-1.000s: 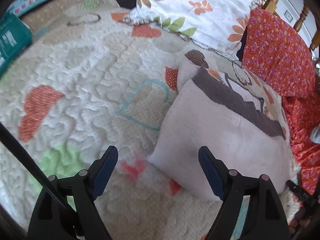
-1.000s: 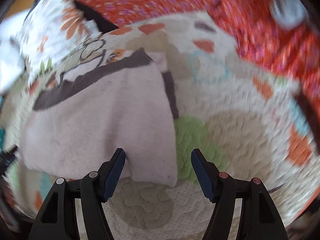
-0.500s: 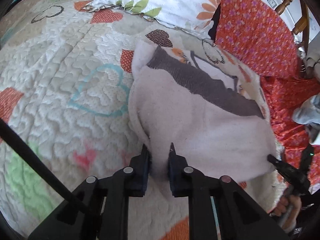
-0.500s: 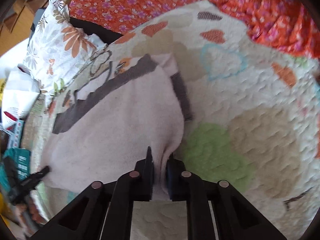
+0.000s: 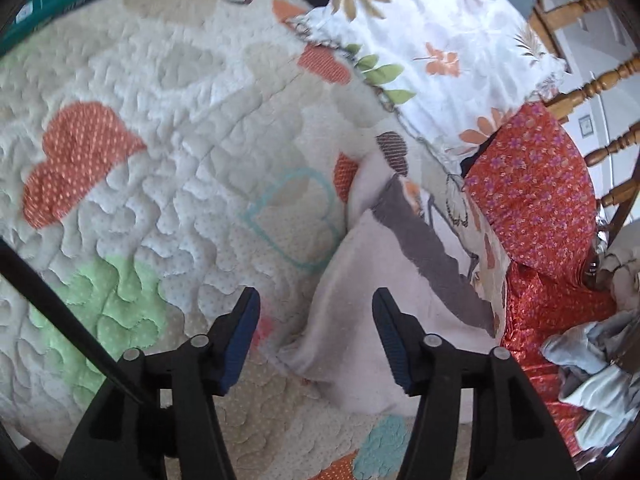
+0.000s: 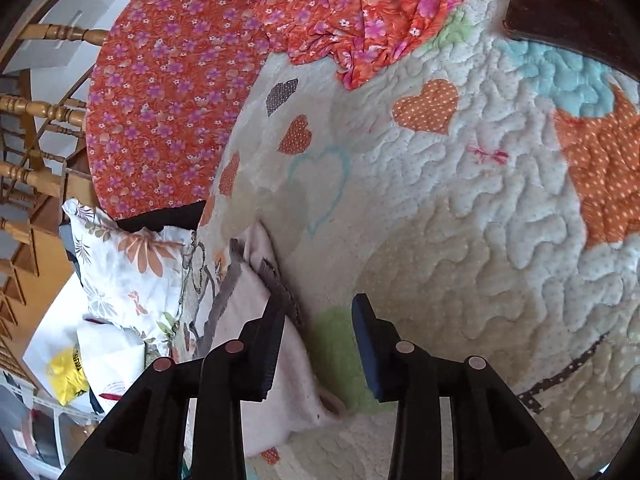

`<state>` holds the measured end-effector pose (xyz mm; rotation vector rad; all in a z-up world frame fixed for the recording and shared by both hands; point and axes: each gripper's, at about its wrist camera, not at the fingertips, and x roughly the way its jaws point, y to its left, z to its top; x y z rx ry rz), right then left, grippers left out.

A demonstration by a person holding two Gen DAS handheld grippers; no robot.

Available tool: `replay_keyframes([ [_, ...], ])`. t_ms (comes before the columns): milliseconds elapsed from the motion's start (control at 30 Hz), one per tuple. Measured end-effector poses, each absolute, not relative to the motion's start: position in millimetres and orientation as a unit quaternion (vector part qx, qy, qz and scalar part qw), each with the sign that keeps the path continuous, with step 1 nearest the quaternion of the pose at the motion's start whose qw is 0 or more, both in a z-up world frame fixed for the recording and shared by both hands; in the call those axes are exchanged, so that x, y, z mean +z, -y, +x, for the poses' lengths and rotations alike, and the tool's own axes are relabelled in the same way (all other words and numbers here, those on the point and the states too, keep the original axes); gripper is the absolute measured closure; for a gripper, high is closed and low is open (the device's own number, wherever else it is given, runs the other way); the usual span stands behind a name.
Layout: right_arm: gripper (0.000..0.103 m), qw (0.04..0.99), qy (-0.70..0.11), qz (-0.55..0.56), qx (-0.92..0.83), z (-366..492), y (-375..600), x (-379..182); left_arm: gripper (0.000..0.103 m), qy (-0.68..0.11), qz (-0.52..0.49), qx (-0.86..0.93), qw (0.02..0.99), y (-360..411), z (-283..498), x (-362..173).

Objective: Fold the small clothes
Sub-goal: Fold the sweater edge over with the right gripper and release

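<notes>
both grippers apart over folded garment on quilt.

left gripper (image 5: 316, 340) jaws spread, holding nothing, pale pink garment (image 5: 360, 300) with grey band lying between and just beyond them on the heart-print quilt (image 5: 160, 120). right gripper (image 6: 316, 348) also spread and empty; garment (image 6: 276, 380) under its left finger, folded, beside floral pillow (image 6: 132, 268). orange floral cloth (image 6: 180, 80) lies past the quilt edge.

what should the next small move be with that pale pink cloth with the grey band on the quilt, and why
Probably bring the left gripper down onto the near edge of the pale pink cloth with the grey band and close. Both it and the right gripper are open and holding nothing, while the cloth lies bunched on the heart-patterned quilt, so folding it further needs a fresh grip.
</notes>
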<state>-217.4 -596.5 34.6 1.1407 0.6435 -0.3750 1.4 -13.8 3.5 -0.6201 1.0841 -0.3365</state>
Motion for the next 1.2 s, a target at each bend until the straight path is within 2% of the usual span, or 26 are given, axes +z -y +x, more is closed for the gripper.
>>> replay_keyframes([
  [433, 0.063, 0.823, -0.332, 0.424, -0.184, -203, 556, 55, 0.043, -0.502, -0.303, -0.147, 0.797, -1, -2, 3],
  [533, 0.063, 0.827, -0.287, 0.448, -0.183, -220, 573, 70, 0.043, -0.510, -0.326, -0.150, 0.782, -1, 1, 0],
  [600, 0.062, 0.822, -0.240, 0.473, -0.208, -243, 596, 85, 0.043, -0.502, -0.297, -0.167, 0.795, 16, -5, 11],
  [700, 0.059, 0.802, -0.211, 0.496, -0.258, -271, 625, 96, 0.043, -0.488, -0.204, -0.253, 0.810, 68, -24, 34],
  [867, 0.059, 0.819, -0.242, 0.449, -0.263, -265, 602, 112, 0.042, -0.474, -0.175, -0.307, 0.807, 93, -40, 49],
  [1000, 0.059, 0.846, -0.285, 0.401, -0.203, -221, 552, 115, 0.040, -0.474, -0.200, -0.248, 0.821, 65, -25, 40],
  [1200, 0.058, 0.863, -0.321, 0.364, -0.140, -169, 498, 116, 0.040, -0.513, -0.369, -0.162, 0.758, -9, 1, -19],
])
